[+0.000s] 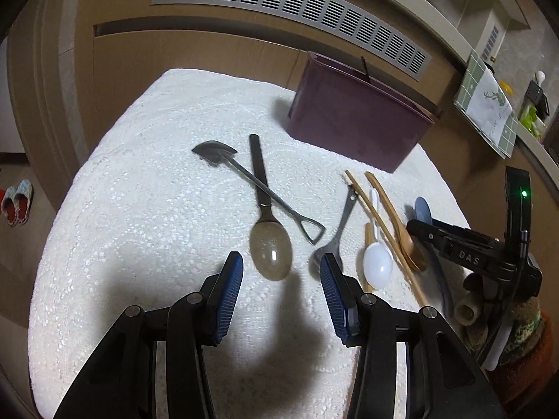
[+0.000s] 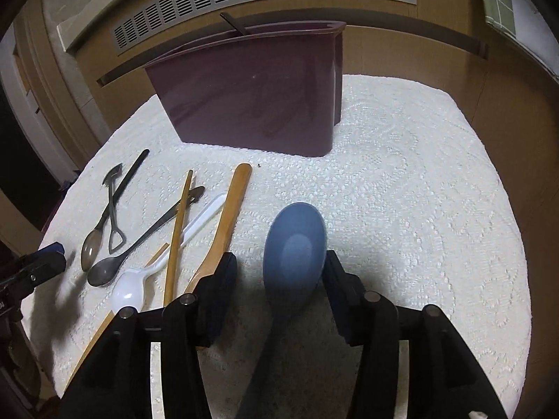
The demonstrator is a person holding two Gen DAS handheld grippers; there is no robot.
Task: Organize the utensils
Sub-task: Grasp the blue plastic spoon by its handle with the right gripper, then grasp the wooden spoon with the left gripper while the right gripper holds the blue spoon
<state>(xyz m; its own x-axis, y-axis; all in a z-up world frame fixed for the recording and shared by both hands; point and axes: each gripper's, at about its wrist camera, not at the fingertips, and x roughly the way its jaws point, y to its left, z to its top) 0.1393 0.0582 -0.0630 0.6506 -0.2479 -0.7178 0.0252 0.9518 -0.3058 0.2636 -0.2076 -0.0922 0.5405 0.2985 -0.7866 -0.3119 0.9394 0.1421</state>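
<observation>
Utensils lie on a white lace cloth (image 1: 146,188). In the left wrist view my left gripper (image 1: 281,267) is open and empty, just short of a clear-bowled spoon (image 1: 270,249) crossed by a shovel-shaped spoon (image 1: 258,183). To the right lie a metal spoon (image 1: 337,234), a white plastic spoon (image 1: 377,262), chopsticks (image 1: 384,234) and a wooden spoon (image 1: 396,225). In the right wrist view my right gripper (image 2: 279,265) is open around a blue ladle-like spoon (image 2: 295,248) lying on the cloth. A purple utensil holder (image 2: 251,97) stands behind.
A dark handle (image 2: 233,23) sticks out of the holder. A wooden cabinet with a vent grille (image 1: 290,7) stands behind the table. A green checked towel (image 1: 489,104) hangs at the right. Slippers (image 1: 17,202) lie on the floor at the left.
</observation>
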